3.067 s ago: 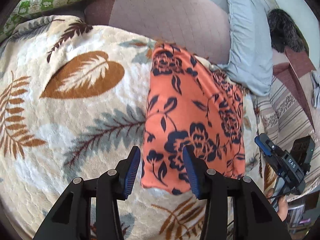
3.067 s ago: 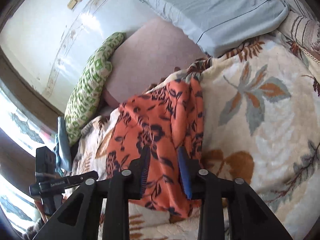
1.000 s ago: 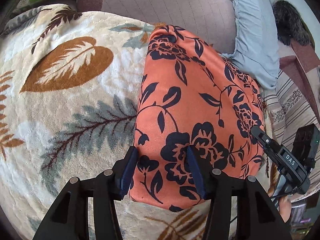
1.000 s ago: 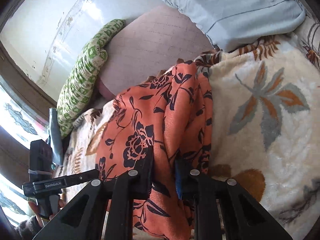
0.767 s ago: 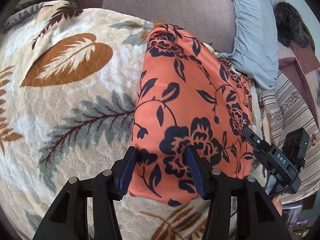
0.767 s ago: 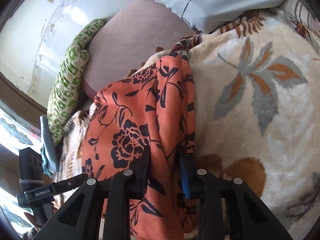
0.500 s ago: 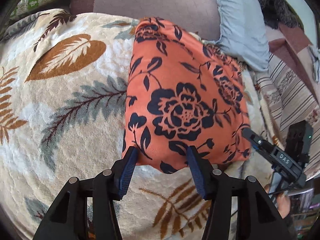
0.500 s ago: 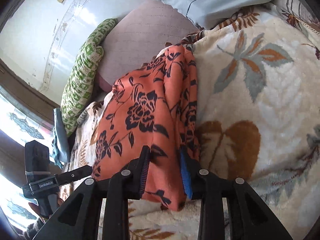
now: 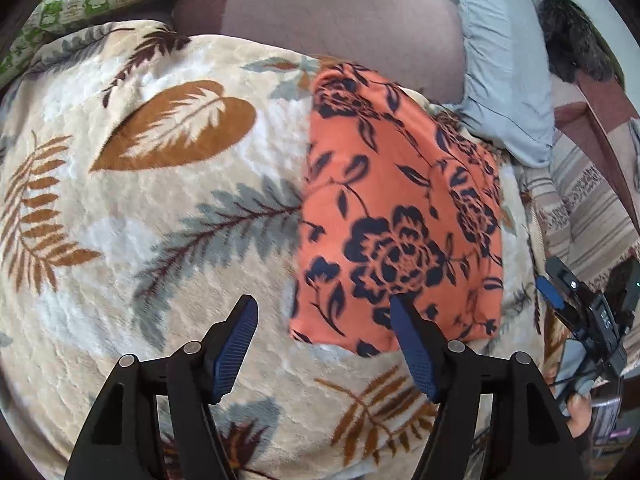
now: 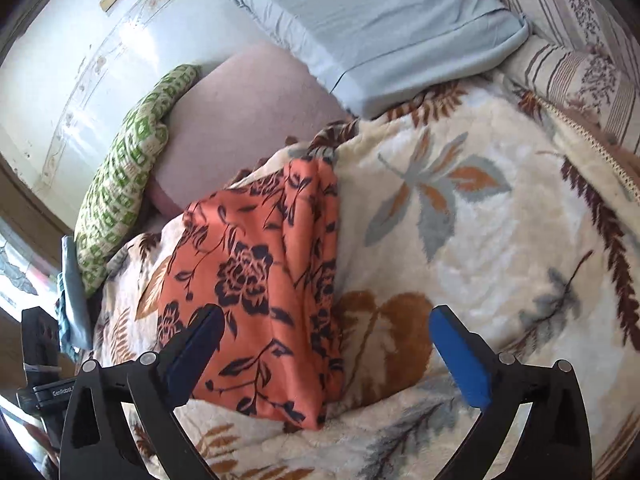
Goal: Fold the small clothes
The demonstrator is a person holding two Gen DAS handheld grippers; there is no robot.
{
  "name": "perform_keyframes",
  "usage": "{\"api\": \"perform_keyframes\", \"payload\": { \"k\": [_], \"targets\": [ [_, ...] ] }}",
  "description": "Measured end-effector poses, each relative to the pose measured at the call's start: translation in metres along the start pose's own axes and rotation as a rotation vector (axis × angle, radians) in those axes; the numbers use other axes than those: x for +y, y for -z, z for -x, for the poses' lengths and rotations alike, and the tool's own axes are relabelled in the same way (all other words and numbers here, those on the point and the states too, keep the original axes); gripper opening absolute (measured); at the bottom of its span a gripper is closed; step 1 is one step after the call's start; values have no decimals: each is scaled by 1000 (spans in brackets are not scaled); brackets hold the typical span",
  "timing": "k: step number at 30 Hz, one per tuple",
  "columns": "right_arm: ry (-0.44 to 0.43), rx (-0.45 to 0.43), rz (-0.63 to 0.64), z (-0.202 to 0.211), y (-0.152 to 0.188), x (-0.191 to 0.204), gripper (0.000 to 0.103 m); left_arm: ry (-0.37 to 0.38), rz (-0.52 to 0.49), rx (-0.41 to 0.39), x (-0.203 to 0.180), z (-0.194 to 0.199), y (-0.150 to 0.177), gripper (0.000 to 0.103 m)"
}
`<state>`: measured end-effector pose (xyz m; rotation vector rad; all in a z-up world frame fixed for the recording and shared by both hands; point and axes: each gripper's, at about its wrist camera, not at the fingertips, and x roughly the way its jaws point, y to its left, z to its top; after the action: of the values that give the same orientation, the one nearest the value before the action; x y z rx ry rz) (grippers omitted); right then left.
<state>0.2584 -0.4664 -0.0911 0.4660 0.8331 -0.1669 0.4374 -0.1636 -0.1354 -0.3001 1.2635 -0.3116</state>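
On the leaf-print blanket (image 9: pixel 168 216) both my left claw (image 9: pixel 322 322) and right claw (image 10: pixel 322 326) now gape wide, having released the orange floral garment (image 9: pixel 396 216); this fold looks finished.

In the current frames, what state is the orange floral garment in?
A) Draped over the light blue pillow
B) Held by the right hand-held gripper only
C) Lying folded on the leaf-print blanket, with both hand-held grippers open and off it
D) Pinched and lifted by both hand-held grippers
C: the orange floral garment lies folded on the leaf-print blanket, and the left hand-held gripper and right hand-held gripper both stand open, gripping nothing.
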Motion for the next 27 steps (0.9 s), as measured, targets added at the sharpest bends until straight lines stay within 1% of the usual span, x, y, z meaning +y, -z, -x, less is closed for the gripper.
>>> {"api": "perform_keyframes", "payload": {
  "k": [3,4,6,9,11,13,16,18,20,21,23,24,27],
  "targets": [
    [-40,35,45,-17,-10,9,102,-32,47,18,8,-9,-21,69],
    [-44,54,59,-25,-12,12,102,-30,65,28,8,-15,-29,69],
    [-27,82,66,-45,-15,15,102,-6,81,55,8,-23,-43,69],
    [-73,132,37,-72,-14,13,102,16,79,76,1,-41,-60,69],
    [-97,150,20,-87,-13,10,102,54,70,79,-2,-50,-70,69],
    [-163,183,-8,-102,-11,7,102,99,83,84,-2,-61,-77,69],
    [-265,221,-47,-119,-4,4,103,186,104,133,-1,-86,-81,69],
    [-307,189,-39,-120,0,4,103,189,116,131,1,-98,-80,76],
    [-358,178,-66,-121,2,-2,103,228,139,147,6,-111,-80,79],
    [-379,172,-80,-121,2,-5,103,254,166,153,10,-116,-78,81],
    [-401,177,-73,-121,3,-7,103,280,185,131,13,-120,-77,86],
    [-400,181,-64,-122,2,-6,103,281,173,125,11,-121,-76,88],
    [-367,184,-46,-123,3,1,103,227,105,105,-2,-121,-72,92]
  ]
}}
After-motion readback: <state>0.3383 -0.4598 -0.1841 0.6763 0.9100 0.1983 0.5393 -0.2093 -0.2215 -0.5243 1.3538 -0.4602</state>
